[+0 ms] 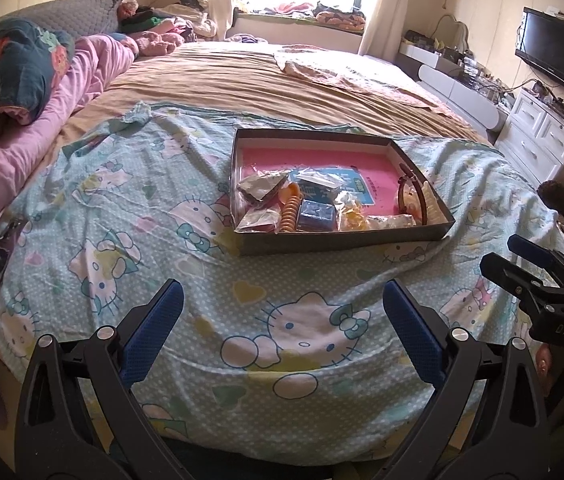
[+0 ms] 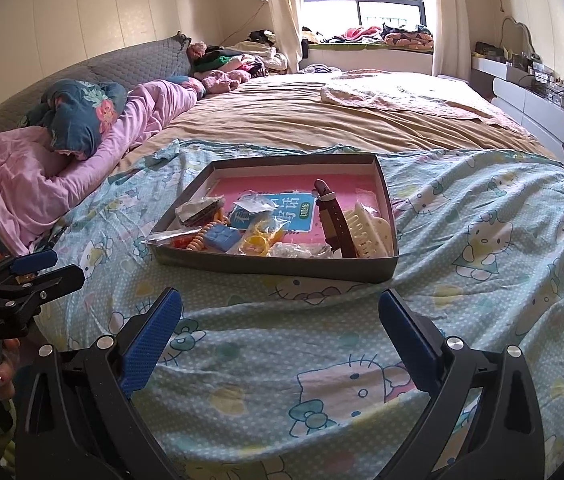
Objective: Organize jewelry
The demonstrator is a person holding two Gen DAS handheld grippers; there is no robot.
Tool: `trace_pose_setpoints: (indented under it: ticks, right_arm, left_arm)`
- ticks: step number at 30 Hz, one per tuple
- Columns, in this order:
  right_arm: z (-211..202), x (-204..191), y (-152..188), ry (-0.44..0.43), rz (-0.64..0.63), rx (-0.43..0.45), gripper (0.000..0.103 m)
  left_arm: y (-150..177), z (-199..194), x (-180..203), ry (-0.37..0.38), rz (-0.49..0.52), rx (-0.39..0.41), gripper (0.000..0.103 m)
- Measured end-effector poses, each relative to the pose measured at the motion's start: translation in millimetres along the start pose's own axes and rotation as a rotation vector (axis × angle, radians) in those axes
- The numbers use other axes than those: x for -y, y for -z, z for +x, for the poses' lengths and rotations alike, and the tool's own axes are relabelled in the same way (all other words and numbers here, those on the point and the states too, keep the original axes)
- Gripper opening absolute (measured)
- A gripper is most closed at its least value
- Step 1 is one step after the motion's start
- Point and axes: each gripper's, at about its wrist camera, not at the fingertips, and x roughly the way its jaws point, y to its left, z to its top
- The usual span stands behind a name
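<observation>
A shallow grey box with a pink floor sits on the Hello Kitty blanket. Inside lie a brown watch strap, a cream hair claw, an orange spiral hair tie, a small blue box, yellow pieces in a clear bag and other plastic bags. My left gripper is open and holds nothing, short of the box's front wall. My right gripper is also open and holds nothing, just before that wall.
A pink quilt and floral pillow lie along the left. Tan sheet stretches behind the box. White drawers and a wall TV stand to the right. A hand holds the left gripper's handle.
</observation>
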Motion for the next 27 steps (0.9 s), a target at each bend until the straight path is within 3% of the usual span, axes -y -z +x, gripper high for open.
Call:
trace_pose_setpoints:
  ticks: [27]
  right_arm:
    - [-2.3, -1.3, -1.8, -0.003, 0.000, 0.000, 0.098]
  left_arm:
    - [-0.8, -3.7, -3.8, -0.007, -0.019, 0.008, 0.093]
